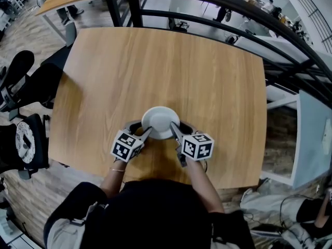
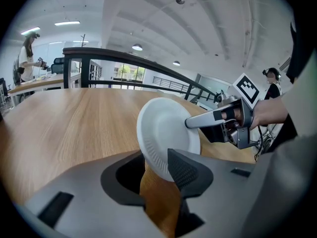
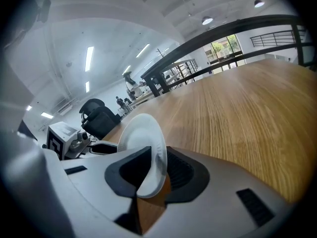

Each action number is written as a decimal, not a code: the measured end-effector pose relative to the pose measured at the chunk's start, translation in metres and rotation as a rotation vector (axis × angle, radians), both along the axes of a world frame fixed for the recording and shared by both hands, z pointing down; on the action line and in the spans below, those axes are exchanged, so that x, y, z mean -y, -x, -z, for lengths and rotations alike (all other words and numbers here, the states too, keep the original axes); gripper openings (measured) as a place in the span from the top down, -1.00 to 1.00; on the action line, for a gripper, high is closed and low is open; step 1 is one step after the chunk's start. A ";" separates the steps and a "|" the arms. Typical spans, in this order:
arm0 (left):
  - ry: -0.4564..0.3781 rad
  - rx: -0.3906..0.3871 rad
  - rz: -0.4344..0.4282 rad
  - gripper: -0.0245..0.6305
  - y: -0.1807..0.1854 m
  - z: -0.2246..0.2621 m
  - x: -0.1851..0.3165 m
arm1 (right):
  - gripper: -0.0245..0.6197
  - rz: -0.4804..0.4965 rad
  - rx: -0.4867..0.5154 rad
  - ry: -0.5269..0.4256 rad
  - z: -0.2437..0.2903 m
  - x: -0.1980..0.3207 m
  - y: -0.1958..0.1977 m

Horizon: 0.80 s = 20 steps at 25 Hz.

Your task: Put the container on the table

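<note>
A white paper plate (image 1: 161,122) lies near the front edge of the wooden table (image 1: 155,61). My left gripper (image 1: 147,133) is at the plate's left rim and my right gripper (image 1: 174,130) is at its right rim. In the left gripper view the plate (image 2: 166,133) has its rim between the jaws of the left gripper (image 2: 156,170), leaning on the right pad with a gap to the left one. In the right gripper view the plate's (image 3: 141,133) rim stands loosely in the gap of the right gripper (image 3: 148,177). Both grippers are open.
Black office chairs (image 1: 21,87) stand left of the table. A black metal railing (image 1: 233,12) runs behind it, and a pale desk (image 1: 311,134) is at the right. The person's arms reach in from the table's front edge.
</note>
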<state>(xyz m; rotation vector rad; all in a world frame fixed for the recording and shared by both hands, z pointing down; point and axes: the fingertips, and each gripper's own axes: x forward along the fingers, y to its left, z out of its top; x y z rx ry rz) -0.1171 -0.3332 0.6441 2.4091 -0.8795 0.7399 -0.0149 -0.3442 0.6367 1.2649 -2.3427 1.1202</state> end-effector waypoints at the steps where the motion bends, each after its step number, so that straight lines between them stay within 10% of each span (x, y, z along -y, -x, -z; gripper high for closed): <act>1: -0.002 0.003 -0.001 0.53 -0.001 0.000 0.000 | 0.67 0.001 -0.004 0.000 0.000 0.000 0.000; 20: -0.030 0.110 -0.024 0.46 0.002 0.000 0.001 | 0.38 0.035 -0.074 0.008 -0.005 -0.001 0.002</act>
